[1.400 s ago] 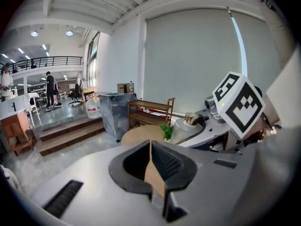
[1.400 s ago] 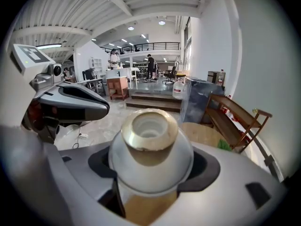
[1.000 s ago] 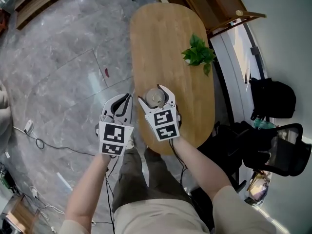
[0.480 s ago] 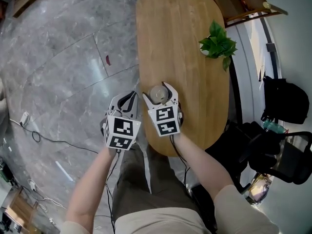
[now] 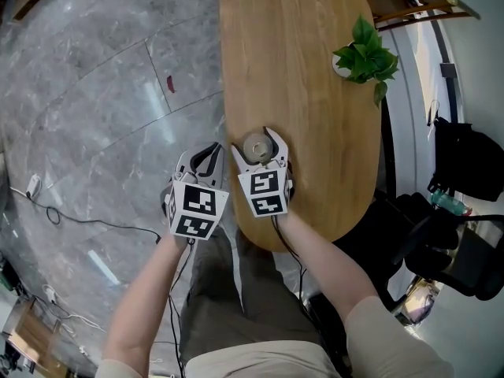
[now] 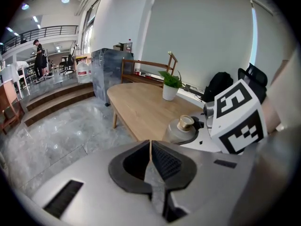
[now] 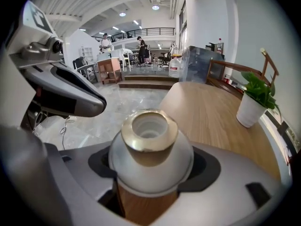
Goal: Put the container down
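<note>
The container (image 7: 150, 157) is a rounded pale grey jar with a gold neck and an open mouth. It stands upright between the jaws of my right gripper (image 5: 258, 146), which is shut on its body, over the near left part of the wooden table (image 5: 307, 77). In the head view the container (image 5: 256, 145) shows from above between the two white fingers. From the left gripper view the container (image 6: 182, 129) appears to the right. My left gripper (image 5: 203, 158) hangs over the floor left of the table, jaws shut with nothing between them.
A potted green plant (image 5: 365, 54) in a white pot stands near the table's far right edge. A black chair (image 5: 465, 258) and bags crowd the right side. Grey marble floor (image 5: 94, 109) with cables lies to the left. Steps and a wooden bench (image 6: 146, 69) lie beyond.
Both grippers have shifted a little along the table with the view; the right gripper still holds the container upright, now lower over the table's near left part.
</note>
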`<act>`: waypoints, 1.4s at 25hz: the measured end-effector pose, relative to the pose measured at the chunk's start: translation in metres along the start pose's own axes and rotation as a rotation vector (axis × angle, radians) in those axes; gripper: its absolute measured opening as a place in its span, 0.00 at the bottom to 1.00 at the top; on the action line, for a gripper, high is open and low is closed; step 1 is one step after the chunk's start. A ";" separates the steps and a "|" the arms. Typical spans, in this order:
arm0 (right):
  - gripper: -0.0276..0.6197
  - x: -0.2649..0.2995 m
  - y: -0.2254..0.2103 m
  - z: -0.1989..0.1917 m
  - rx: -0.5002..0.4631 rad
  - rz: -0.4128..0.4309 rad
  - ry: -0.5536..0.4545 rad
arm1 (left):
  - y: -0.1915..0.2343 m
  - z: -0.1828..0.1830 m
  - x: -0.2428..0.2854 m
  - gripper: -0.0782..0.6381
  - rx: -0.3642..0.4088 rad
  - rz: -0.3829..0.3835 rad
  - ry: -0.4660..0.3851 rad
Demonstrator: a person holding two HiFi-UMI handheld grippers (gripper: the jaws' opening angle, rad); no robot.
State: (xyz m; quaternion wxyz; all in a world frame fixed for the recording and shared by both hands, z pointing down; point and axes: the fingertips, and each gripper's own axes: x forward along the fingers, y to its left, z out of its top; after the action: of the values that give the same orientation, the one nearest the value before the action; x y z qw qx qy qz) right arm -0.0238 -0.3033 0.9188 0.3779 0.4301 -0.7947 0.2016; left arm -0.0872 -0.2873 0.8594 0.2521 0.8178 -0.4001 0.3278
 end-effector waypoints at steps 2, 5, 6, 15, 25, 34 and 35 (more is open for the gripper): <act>0.55 0.004 0.004 -0.006 -0.029 -0.001 -0.014 | -0.002 -0.004 0.001 0.13 0.022 -0.008 0.006; 0.55 0.006 0.007 -0.008 -0.062 0.000 -0.029 | -0.004 -0.013 0.002 0.13 0.039 -0.012 0.025; 0.55 0.006 0.008 -0.008 -0.060 0.001 -0.034 | -0.005 -0.016 0.003 0.13 0.037 -0.014 0.032; 0.55 0.006 0.004 -0.007 0.000 -0.015 -0.051 | -0.024 -0.035 0.001 0.13 0.014 -0.033 0.067; 0.56 -0.023 0.004 0.002 0.082 0.051 -0.019 | -0.015 -0.007 -0.041 0.13 -0.041 0.017 0.039; 0.55 -0.090 0.003 0.049 0.063 0.116 0.001 | -0.012 0.045 -0.115 0.13 -0.075 0.074 -0.014; 0.55 -0.100 0.004 0.058 0.058 0.124 -0.001 | -0.012 0.051 -0.123 0.13 -0.073 0.081 -0.020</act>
State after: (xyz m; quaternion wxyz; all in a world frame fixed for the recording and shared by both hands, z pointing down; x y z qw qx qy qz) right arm -0.0174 -0.2854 0.8052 0.3517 0.3910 -0.8138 0.2474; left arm -0.1175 -0.2555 0.7331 0.2645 0.7945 -0.4470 0.3146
